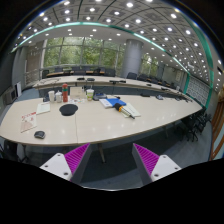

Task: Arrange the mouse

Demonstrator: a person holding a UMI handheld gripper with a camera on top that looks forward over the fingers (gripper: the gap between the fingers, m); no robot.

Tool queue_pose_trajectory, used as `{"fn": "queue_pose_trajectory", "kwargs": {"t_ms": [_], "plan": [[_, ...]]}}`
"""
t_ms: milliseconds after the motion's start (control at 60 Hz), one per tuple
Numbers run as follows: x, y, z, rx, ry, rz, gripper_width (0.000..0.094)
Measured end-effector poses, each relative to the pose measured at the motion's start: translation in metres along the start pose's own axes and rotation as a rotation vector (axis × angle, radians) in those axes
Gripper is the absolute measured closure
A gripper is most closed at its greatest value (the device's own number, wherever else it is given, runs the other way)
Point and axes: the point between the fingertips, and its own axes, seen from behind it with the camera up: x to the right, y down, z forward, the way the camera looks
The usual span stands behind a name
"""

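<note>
A small dark object, probably the mouse (40, 133), lies near the front edge of the long pale table (120, 122), left of and well beyond my fingers. A round black pad (68, 109) sits farther back on the same table. My gripper (112, 160) hangs in front of the table over the grey floor. It is open, its magenta pads (76, 158) wide apart with nothing between them.
On the table lie a white sheet (28, 120), blue items with papers (113, 102), and cups or bottles (65, 94). Office chairs (196, 122) stand at the right end. Another row of desks (110, 82) runs behind, before tall windows.
</note>
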Motion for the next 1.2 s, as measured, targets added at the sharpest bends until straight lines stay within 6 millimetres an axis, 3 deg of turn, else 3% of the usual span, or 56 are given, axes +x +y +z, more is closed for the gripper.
{"fn": "queue_pose_trajectory", "kwargs": {"t_ms": [50,67,100,150,200,317,400,550,667,750,833,950,1200], "plan": [[-0.019,0.021,0.021,-0.021,-0.02,-0.014,0.0086],[-0.021,0.023,0.013,-0.029,-0.028,-0.019,0.0087],[-0.035,0.033,0.023,-0.031,-0.054,-0.031,0.0086],[-0.068,0.059,0.047,-0.041,-0.092,-0.054,0.009],[-0.098,0.074,0.056,-0.056,-0.139,-0.072,0.0095],[-0.194,0.111,0.088,-0.094,-0.254,-0.074,0.0095],[-0.27,0.12,0.109,-0.107,-0.322,-0.074,0.0092],[-0.39,0.114,0.154,-0.081,-0.406,-0.101,0.0099],[-0.459,0.106,0.188,-0.076,-0.433,-0.129,0.0097],[-0.492,0.105,0.211,-0.085,-0.424,-0.16,0.0097],[-0.509,0.106,0.232,-0.1,-0.402,-0.197,0.0099],[-0.521,0.104,0.253,-0.111,-0.384,-0.221,0.0099],[-0.532,0.075,0.293,-0.106,-0.364,-0.23,0.0095]]}}
